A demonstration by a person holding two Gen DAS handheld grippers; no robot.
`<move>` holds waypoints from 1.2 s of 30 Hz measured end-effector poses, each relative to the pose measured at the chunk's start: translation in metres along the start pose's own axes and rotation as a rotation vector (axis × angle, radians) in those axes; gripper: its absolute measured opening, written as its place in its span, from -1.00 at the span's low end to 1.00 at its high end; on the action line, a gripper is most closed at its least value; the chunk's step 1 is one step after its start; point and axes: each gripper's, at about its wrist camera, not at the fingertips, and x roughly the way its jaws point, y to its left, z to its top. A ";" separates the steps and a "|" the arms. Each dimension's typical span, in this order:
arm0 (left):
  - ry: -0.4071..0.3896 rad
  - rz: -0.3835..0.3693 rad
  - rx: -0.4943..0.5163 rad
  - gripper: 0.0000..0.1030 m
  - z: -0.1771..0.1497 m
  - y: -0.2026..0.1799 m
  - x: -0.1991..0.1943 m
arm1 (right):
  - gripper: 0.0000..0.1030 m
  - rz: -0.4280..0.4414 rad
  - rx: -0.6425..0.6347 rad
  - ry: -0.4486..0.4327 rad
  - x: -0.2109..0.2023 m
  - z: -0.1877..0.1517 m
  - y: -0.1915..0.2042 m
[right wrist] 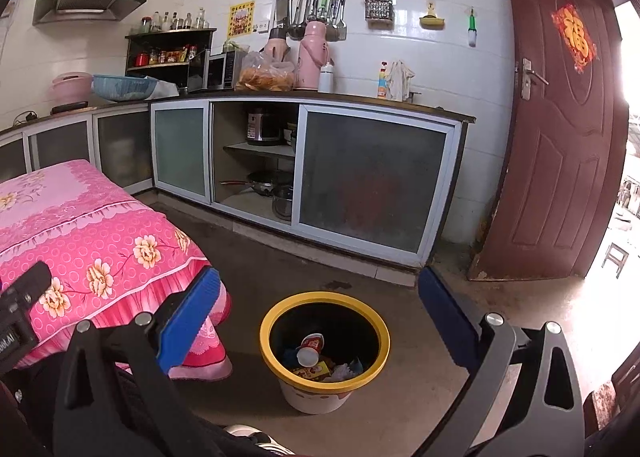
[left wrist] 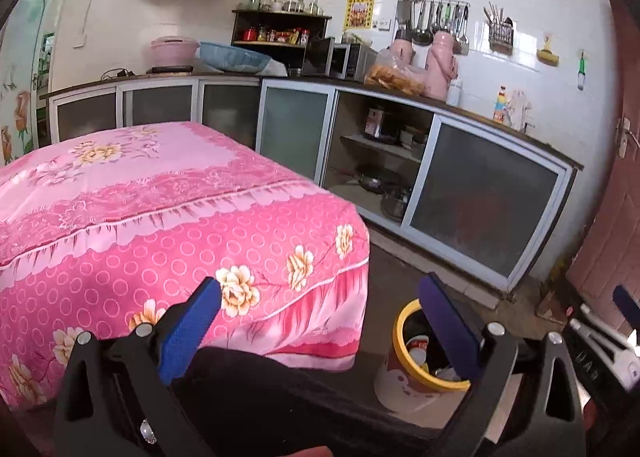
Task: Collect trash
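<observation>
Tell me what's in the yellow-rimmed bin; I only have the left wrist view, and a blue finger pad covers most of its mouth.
Observer: The right wrist view looks straight into the yellow-rimmed white plastic bin. A red-and-white paper cup lies on its side in there, with a yellow carton and crumpled wrappers under it.
Operator: Is the right gripper carrying anything?
Observer: No. The right gripper is open, with nothing between its pads, hanging above the bin.
Operator: What's to the right of the cabinets?
Observer: A brown wooden door stands open to daylight, with a red paper ornament on it.
</observation>
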 end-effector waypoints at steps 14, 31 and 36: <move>-0.050 0.032 0.057 0.85 0.004 -0.017 -0.010 | 0.84 -0.006 0.018 -0.012 0.000 0.001 -0.005; -0.046 0.038 0.086 0.85 0.004 -0.026 -0.004 | 0.84 -0.030 0.029 0.010 0.007 0.002 -0.010; -0.036 0.035 0.101 0.85 0.003 -0.029 0.000 | 0.84 -0.042 0.029 0.029 0.012 0.002 -0.010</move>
